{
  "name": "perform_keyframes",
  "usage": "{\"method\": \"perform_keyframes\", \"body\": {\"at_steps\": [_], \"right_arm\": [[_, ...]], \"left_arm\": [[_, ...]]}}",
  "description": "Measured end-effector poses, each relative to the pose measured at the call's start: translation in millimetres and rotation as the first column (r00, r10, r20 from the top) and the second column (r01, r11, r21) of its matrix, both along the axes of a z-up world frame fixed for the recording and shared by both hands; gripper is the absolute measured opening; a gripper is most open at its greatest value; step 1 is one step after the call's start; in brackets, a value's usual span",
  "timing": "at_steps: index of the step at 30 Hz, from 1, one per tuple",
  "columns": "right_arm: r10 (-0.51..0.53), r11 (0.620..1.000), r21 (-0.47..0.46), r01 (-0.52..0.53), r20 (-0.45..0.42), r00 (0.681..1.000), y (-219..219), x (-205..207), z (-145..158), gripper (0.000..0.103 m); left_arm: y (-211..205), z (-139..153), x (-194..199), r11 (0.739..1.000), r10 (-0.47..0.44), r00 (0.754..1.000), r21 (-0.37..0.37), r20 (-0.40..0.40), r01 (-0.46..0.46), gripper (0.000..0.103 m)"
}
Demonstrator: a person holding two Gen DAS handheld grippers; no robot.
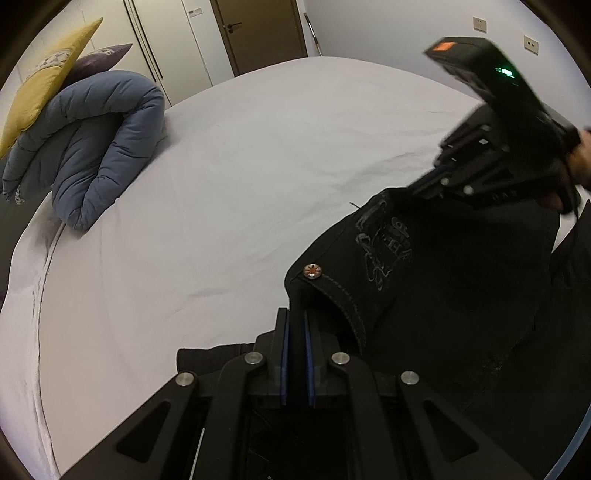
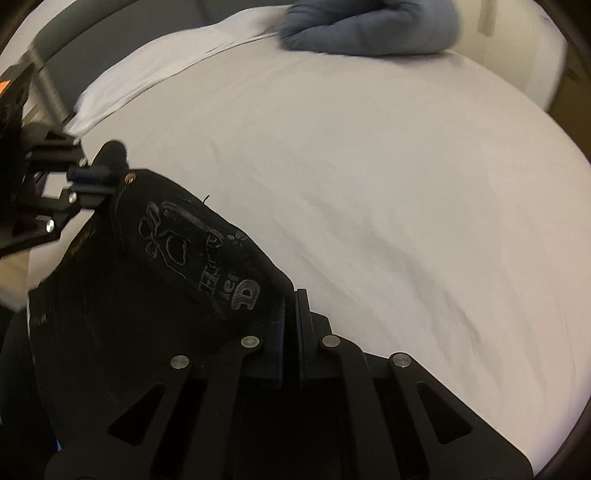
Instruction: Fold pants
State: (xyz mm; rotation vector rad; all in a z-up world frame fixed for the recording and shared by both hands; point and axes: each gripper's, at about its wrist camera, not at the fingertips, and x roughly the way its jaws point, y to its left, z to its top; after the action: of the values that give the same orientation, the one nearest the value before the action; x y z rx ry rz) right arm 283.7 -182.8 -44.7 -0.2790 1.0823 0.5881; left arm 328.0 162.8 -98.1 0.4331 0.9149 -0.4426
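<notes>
Black pants with grey embroidery and a copper rivet hang stretched between my two grippers above a white bed sheet. My left gripper is shut on the waistband corner by the rivet. My right gripper shows at the upper right of the left wrist view, shut on the other waistband corner. In the right wrist view the pants fill the lower left, my right gripper is shut on their edge, and my left gripper pinches the far corner. The legs hang below, out of sight.
A folded blue duvet lies at the bed's far left with a yellow pillow and a purple one behind it. The duvet also shows in the right wrist view. A brown door and white wardrobes stand beyond the bed.
</notes>
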Motion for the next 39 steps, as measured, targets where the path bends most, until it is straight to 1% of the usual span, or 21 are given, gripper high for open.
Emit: {"method": "perform_keyframes", "body": {"at_steps": [3, 4, 5, 6, 7, 10, 11, 13, 16, 18, 21, 23, 25, 27, 29, 30, 31, 33, 35, 36, 39], "right_arm": [[-0.095, 0.995, 0.041, 0.094, 0.010, 0.995, 9.0, -23.3, 8.2, 0.004], [-0.123, 0.991, 0.059, 0.122, 0.008, 0.992, 5.2, -22.3, 10.4, 0.004], [-0.156, 0.984, 0.088, 0.155, 0.000, 0.988, -2.7, -29.1, 13.7, 0.004], [-0.191, 0.973, 0.129, 0.191, -0.012, 0.982, -1.1, -34.4, 15.2, 0.004], [-0.203, 0.969, 0.145, 0.203, -0.013, 0.979, 7.7, -36.8, 13.2, 0.004], [-0.255, 0.943, 0.208, 0.261, -0.059, 0.965, 7.0, -48.6, 9.3, 0.004], [-0.262, 0.935, 0.227, 0.271, -0.068, 0.963, 19.5, -60.2, 0.7, 0.004], [-0.259, 0.934, 0.238, 0.265, -0.059, 0.964, 20.8, -79.1, 5.4, 0.004], [-0.191, 0.971, 0.155, 0.183, 0.038, 0.981, 45.2, -119.3, 14.4, 0.004], [-0.085, 0.996, 0.044, 0.080, 0.122, 0.989, 59.7, -158.1, 16.8, 0.003], [0.012, 0.997, -0.071, 0.000, 0.162, 0.987, 69.9, -205.8, 15.9, 0.003], [0.069, 0.989, -0.139, -0.045, 0.174, 0.982, 75.4, -233.9, 13.9, 0.003], [0.152, 0.967, -0.232, -0.108, 0.185, 0.971, 91.7, -267.0, 4.6, 0.003], [0.235, 0.931, -0.331, -0.157, 0.210, 0.949, 106.6, -295.9, -4.9, 0.003], [0.293, 0.900, -0.389, -0.196, 0.208, 0.933, 127.1, -317.5, -17.5, 0.003], [0.313, 0.888, -0.411, -0.208, 0.206, 0.927, 134.9, -327.3, -21.7, 0.003], [0.350, 0.863, -0.451, -0.228, 0.207, 0.914, 144.9, -340.9, -27.8, 0.003], [0.400, 0.827, -0.503, -0.253, 0.209, 0.892, 161.2, -360.1, -38.0, 0.003], [0.428, 0.807, -0.525, -0.271, 0.203, 0.881, 170.7, -370.3, -42.1, 0.003], [0.451, 0.789, -0.545, -0.284, 0.201, 0.870, 178.3, -380.1, -46.2, 0.003], [0.478, 0.765, -0.568, -0.304, 0.183, 0.859, 182.8, -392.3, -58.3, 0.003]], "left_arm": [[1.1, 2.9, -5.7, 1.000, 0.017, 1.000, -0.026, -0.003, -0.017, 0.007], [0.6, 3.6, -9.7, 0.999, 0.022, 1.000, -0.031, -0.003, -0.022, 0.007], [-0.1, 4.0, -13.2, 0.999, 0.025, 1.000, -0.036, -0.003, -0.025, 0.007], [0.0, 4.9, -17.0, 0.999, 0.030, 1.000, -0.045, -0.005, -0.030, 0.007], [0.2, 6.3, -22.2, 0.998, 0.034, 0.999, -0.056, -0.006, -0.034, 0.007], [0.1, 10.7, -40.2, 0.996, 0.042, 0.999, -0.083, -0.008, -0.043, 0.007], [0.1, 11.3, -46.8, 0.995, 0.040, 0.999, -0.089, -0.010, -0.041, 0.007], [-0.4, 10.5, -62.9, 0.995, 0.031, 0.999, -0.089, -0.012, -0.032, 0.007], [0.2, 7.0, -90.9, 0.997, 0.013, 1.000, -0.081, -0.015, -0.014, 0.007], [3.4, 5.8, -112.6, 0.996, -0.010, 1.000, -0.089, -0.016, 0.009, 0.007], [5.8, 0.4, -150.0, 0.996, -0.073, 0.997, -0.044, -0.003, 0.073, 0.007], [6.9, -7.5, -171.0, 0.993, -0.116, 0.993, -0.017, -0.020, 0.116, 0.007], [5.9, -15.3, -191.2, 0.988, -0.154, 0.987, -0.002, -0.044, 0.154, 0.007], [2.2, -22.6, -209.8, 0.978, -0.199, 0.979, 0.047, -0.052, 0.201, 0.007], [-0.7, -29.1, -229.4, 0.963, -0.241, 0.969, 0.105, -0.060, 0.246, 0.007], [-0.8, -30.9, -234.2, 0.959, -0.252, 0.965, 0.116, -0.066, 0.259, 0.007], [0.9, -32.6, -239.6, 0.956, -0.262, 0.962, 0.119, -0.077, 0.270, 0.007], [4.1, -36.3, -246.6, 0.949, -0.276, 0.957, 0.131, -0.092, 0.287, 0.007], [6.5, -38.6, -253.6, 0.941, -0.292, 0.951, 0.145, -0.101, 0.305, 0.007], [7.7, -39.4, -257.8, 0.938, -0.301, 0.948, 0.148, -0.106, 0.314, 0.007], [9.5, -41.3, -266.2, 0.928, -0.323, 0.940, 0.159, -0.111, 0.338, 0.007]]}}
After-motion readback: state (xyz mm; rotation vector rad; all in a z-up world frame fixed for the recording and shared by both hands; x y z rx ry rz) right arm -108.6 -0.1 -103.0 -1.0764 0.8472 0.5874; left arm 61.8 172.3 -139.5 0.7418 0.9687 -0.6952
